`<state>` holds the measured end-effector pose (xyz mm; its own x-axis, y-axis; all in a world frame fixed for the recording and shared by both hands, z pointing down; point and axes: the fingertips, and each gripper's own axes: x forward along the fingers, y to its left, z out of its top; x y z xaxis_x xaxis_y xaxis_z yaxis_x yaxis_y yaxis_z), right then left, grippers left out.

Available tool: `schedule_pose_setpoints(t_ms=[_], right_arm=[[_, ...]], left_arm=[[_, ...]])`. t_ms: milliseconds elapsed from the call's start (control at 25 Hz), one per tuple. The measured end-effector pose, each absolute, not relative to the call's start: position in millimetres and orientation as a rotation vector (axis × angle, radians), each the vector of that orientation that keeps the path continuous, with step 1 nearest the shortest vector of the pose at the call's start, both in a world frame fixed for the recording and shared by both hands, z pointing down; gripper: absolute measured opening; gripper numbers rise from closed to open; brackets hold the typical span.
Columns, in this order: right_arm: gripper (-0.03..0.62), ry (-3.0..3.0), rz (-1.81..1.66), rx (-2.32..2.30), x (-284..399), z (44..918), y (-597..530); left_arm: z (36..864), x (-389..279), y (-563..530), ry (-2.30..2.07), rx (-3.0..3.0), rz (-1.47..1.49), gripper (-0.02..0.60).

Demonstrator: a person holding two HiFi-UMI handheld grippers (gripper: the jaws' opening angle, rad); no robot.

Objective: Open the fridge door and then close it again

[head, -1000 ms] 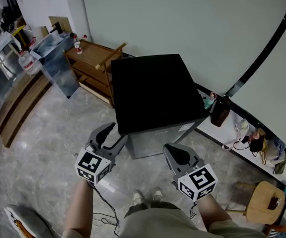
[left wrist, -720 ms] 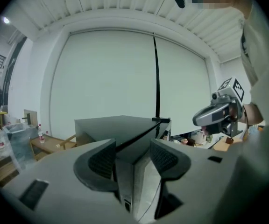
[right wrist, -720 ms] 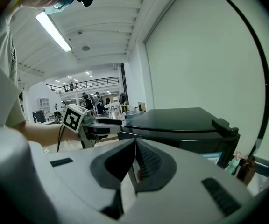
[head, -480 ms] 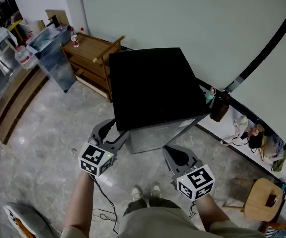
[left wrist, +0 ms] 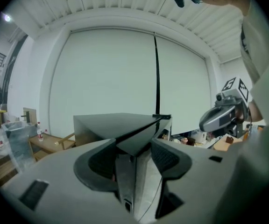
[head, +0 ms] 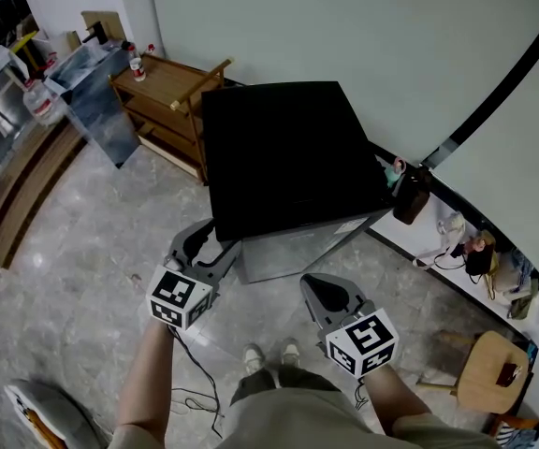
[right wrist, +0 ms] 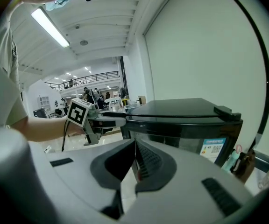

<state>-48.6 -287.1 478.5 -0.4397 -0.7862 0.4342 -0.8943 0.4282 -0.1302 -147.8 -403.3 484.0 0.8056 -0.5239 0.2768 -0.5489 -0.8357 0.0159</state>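
A small fridge with a glossy black top (head: 288,157) and a silver front door (head: 293,251) stands against the pale wall, and its door looks closed. My left gripper (head: 201,244) is at the fridge's front left corner. In the left gripper view its jaws (left wrist: 132,150) are opening, with the vertical corner edge of the fridge (left wrist: 125,167) between them and a gap beside the right pad. My right gripper (head: 328,293) hangs in front of the door, short of it, jaws shut on nothing (right wrist: 135,146). The fridge (right wrist: 186,120) fills that view ahead.
A wooden shelf cart (head: 162,101) stands left of the fridge, with a glass panel and water bottles beyond. A low white ledge (head: 438,251) with small clutter runs along the wall at right. A wooden stool (head: 496,374) is at the lower right. A cable trails on the floor by my feet (head: 269,355).
Both grippers have sunk a little in front of the fridge. The left gripper's jaws have spread wider around the fridge's corner edge. The right jaws stay shut.
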Motion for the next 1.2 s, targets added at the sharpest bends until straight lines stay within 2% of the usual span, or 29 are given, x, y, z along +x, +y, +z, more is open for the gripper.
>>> schedule_pose_setpoints(t_ms=[1200], right_arm=[[-0.003,-2.348,0.505,1.458,-38.9,487.3,-214.4]], left_arm=[[482.9,-147.3,-348.2,-1.087,2.794,0.385,0.232]])
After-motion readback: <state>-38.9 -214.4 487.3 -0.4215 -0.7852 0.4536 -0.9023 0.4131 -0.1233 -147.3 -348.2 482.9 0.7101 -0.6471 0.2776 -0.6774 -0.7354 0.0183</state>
